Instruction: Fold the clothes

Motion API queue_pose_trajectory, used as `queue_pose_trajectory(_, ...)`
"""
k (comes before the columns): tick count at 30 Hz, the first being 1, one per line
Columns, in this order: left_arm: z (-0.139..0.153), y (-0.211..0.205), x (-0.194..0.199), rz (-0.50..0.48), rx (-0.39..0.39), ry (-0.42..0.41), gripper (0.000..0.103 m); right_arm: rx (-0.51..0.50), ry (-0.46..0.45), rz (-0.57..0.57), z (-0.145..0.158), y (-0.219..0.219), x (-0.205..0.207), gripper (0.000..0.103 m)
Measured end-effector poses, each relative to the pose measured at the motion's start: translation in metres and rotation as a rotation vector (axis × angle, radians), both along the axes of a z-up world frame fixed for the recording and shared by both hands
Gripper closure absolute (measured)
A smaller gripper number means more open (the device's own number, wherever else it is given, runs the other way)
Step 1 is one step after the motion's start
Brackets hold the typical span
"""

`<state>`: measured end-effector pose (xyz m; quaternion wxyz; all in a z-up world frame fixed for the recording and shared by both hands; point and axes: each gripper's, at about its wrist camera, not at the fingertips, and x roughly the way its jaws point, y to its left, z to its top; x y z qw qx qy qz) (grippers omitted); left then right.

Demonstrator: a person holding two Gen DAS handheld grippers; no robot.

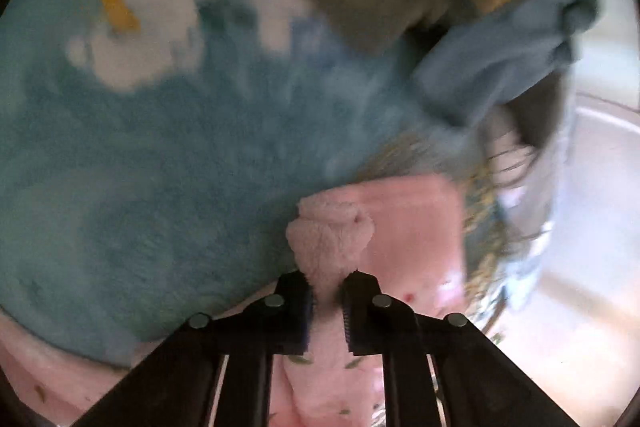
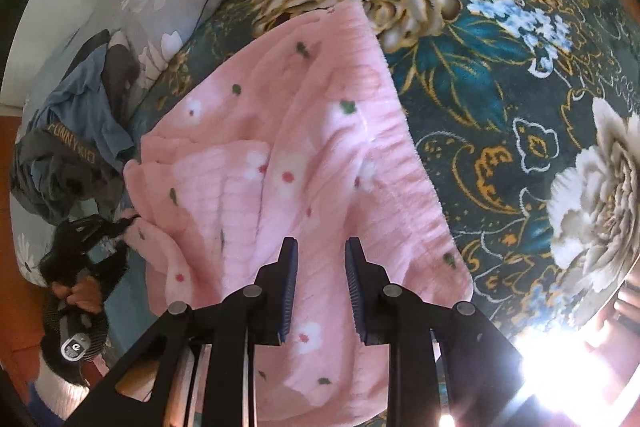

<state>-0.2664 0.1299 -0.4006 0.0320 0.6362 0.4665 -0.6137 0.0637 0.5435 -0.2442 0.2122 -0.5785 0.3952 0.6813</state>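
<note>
- Pinching a bunched corner of the pink fleece garment point(image 1: 332, 247), our left gripper point(image 1: 326, 291) has both toothed jaws pressed into the fabric, so the cloth is firmly caught.
- Our right gripper point(image 2: 321, 259) hangs just above the same garment with its jaws parted and nothing between them.
- We see the pink garment point(image 2: 288, 163), dotted with small white flowers, lying partly doubled over on the dark teal floral blanket point(image 2: 500, 75); one flap overlaps the rest with soft ridges.
- At the far left of the right view, the other gripper point(image 2: 120, 223) meets the garment's edge, beside a heap of blue and grey clothes point(image 2: 76, 143).
- We judge a fold is under way. To do it well, we would keep the caught corner taut, carry it low and level across, and use the free claw to pin the crease line.
- The left view is blurred, so finer detail there is unclear.
</note>
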Motion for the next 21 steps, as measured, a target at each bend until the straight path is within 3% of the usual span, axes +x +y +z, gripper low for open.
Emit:
queue_pose_trajectory(2,0.029,-0.029,0.004,0.038,-0.013,0.086,0.091,0.007,0.0,0.008,0.004,-0.006,-0.005,0.078)
queue_pose_trajectory(7,0.09,-0.15,0.019,0.134,-0.163,0.253,0.091,0.001,0.011,0.034,0.008,-0.037,-0.026,0.078)
queue_pose_trajectory(10,0.121,-0.226,0.047,0.214,-0.263,0.323,0.091,-0.017,0.018,0.074,0.005,-0.068,-0.046,0.078)
queue_pose_trajectory(13,0.138,-0.295,0.071,0.258,-0.383,0.342,0.091,-0.034,0.026,0.114,0.002,-0.099,-0.065,0.078)
queue_pose_trajectory(15,0.139,-0.338,0.084,0.275,-0.431,0.329,0.091,-0.046,0.031,0.141,0.0,-0.119,-0.078,0.078)
queue_pose_trajectory(21,0.079,-0.403,0.098,0.266,-0.466,0.195,0.091,-0.044,0.0,0.191,-0.008,-0.162,-0.099,0.078)
